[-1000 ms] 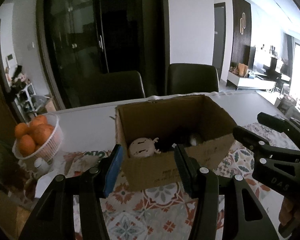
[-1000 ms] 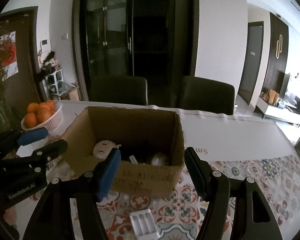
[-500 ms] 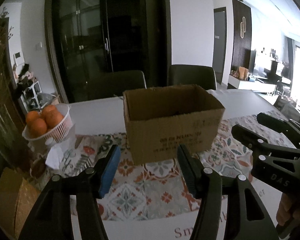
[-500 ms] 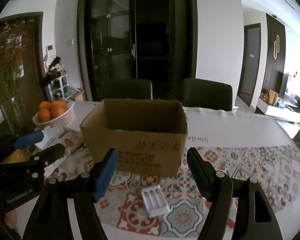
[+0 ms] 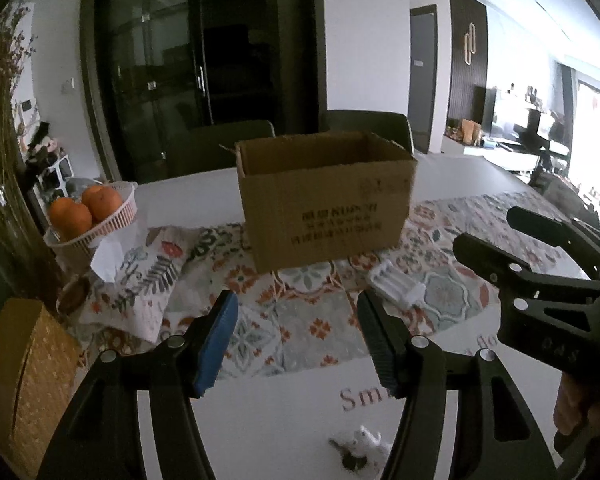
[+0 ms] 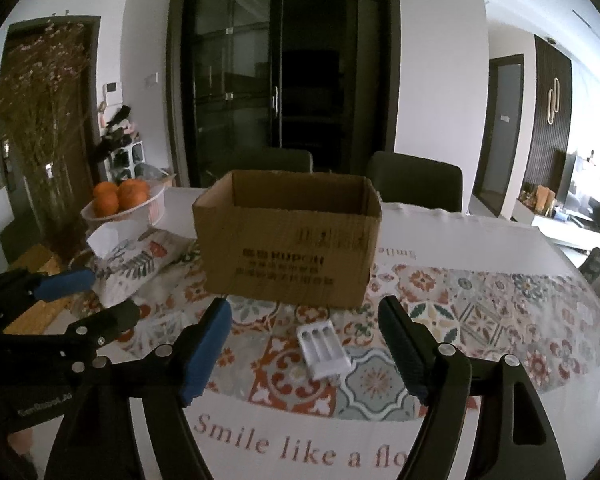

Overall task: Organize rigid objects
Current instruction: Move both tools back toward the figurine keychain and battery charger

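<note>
An open cardboard box (image 5: 326, 200) stands on the patterned tablecloth; it also shows in the right wrist view (image 6: 288, 240). Its contents are hidden from here. A white ribbed plastic case (image 6: 322, 346) lies on the cloth in front of the box, and shows in the left wrist view (image 5: 394, 284). A small white and black object (image 5: 358, 446) lies near the table's front edge. My left gripper (image 5: 296, 340) is open and empty, held above the table. My right gripper (image 6: 304, 352) is open and empty, just short of the white case.
A white basket of oranges (image 5: 92, 216) stands at the left with a tissue pack (image 5: 140, 276) in front of it. A yellow woven box (image 5: 24, 376) sits at the far left. Two dark chairs (image 6: 414, 180) stand behind the table. Dried flowers (image 6: 40, 120) rise at the left.
Both grippers have pulled back and down from over the box toward the table's front edge. The box's inside is no longer visible. Both stayed open.
</note>
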